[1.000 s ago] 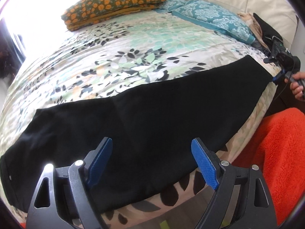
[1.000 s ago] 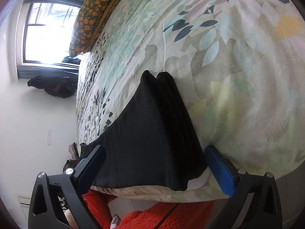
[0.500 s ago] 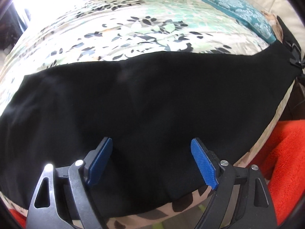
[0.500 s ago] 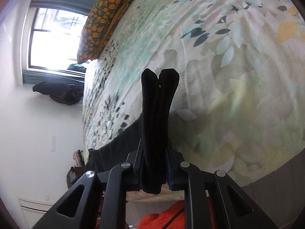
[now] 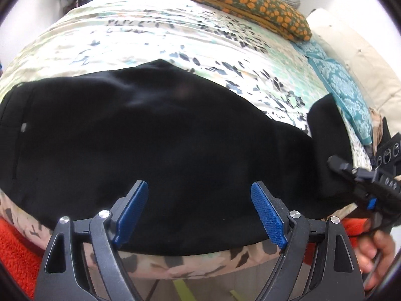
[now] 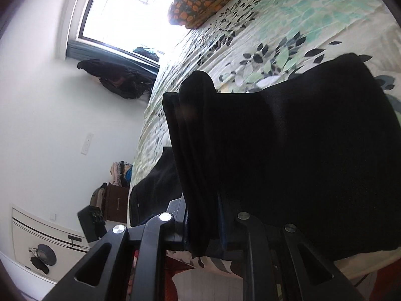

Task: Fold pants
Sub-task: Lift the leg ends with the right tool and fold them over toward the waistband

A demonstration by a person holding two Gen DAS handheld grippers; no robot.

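Note:
Black pants [image 5: 150,130] lie lengthwise along the near edge of the flowered bed [image 5: 175,37], waist end at the left. My left gripper [image 5: 198,185] hangs open over the middle of the pants, blue pads wide apart with nothing pinched. My right gripper [image 6: 203,200] is shut on the bunched leg end of the pants [image 6: 300,150], which is lifted and doubled back over the rest. In the left wrist view the right gripper [image 5: 337,164] comes in from the right edge, held by a hand [image 5: 376,250], with the raised black cloth in front of it.
An orange-patterned pillow [image 5: 250,2] and a teal pillow [image 5: 338,82] lie at the head of the bed. A red fleece blanket [image 5: 15,245] hangs below the bed's near edge. A window [image 6: 125,5] and dark clothes [image 6: 117,80] are by the far wall.
My right gripper shut on the leg end, lifted it and carried it along the bed toward the waist. My left gripper, still open, moved along the pants toward the waist end.

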